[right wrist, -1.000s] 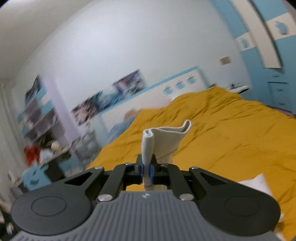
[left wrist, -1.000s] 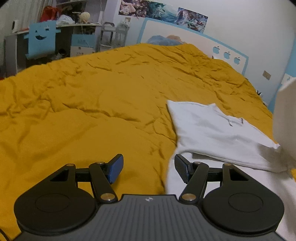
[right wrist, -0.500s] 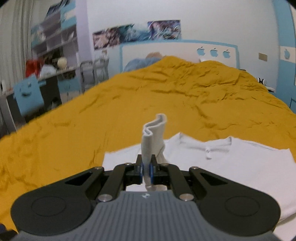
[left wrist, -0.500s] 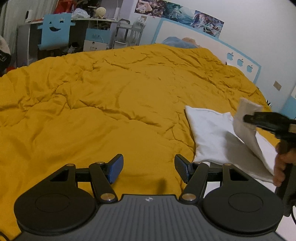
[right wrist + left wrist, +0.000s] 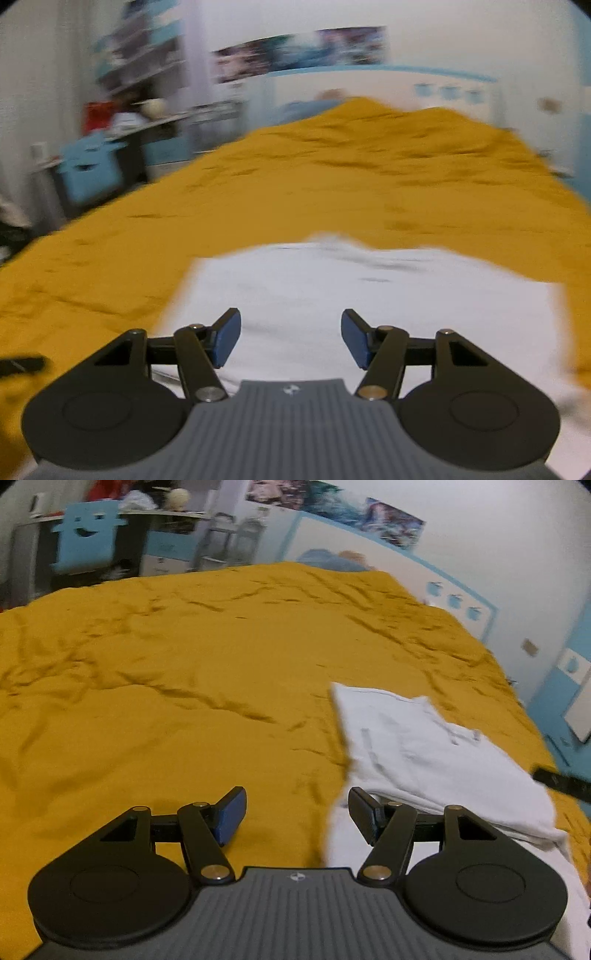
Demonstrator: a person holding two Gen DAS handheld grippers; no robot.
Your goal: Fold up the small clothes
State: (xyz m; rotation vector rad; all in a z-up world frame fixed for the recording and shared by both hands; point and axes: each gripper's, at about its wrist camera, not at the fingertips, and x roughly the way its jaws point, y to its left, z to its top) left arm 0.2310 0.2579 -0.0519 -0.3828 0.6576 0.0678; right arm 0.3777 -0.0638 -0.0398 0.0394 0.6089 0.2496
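Observation:
A small white shirt (image 5: 428, 753) lies folded over itself on the mustard-yellow bed cover (image 5: 184, 686), to the right of my left gripper (image 5: 297, 818). That gripper is open and empty, its right finger at the shirt's near left edge. In the right wrist view the shirt (image 5: 369, 295) spreads flat just ahead of my right gripper (image 5: 290, 339), which is open and empty above the cloth. The right view is blurred by motion. A dark tip of the right gripper (image 5: 561, 786) shows at the left view's right edge.
The bed cover (image 5: 332, 177) fills most of both views. A white and blue headboard (image 5: 388, 568) stands at the far end. A desk with a blue chair (image 5: 86, 550) and shelves stand beyond the bed's left side.
My right gripper was shut on a fold of the white shirt and carried it over the shirt. It has now opened and let go, and the shirt lies folded on the bed.

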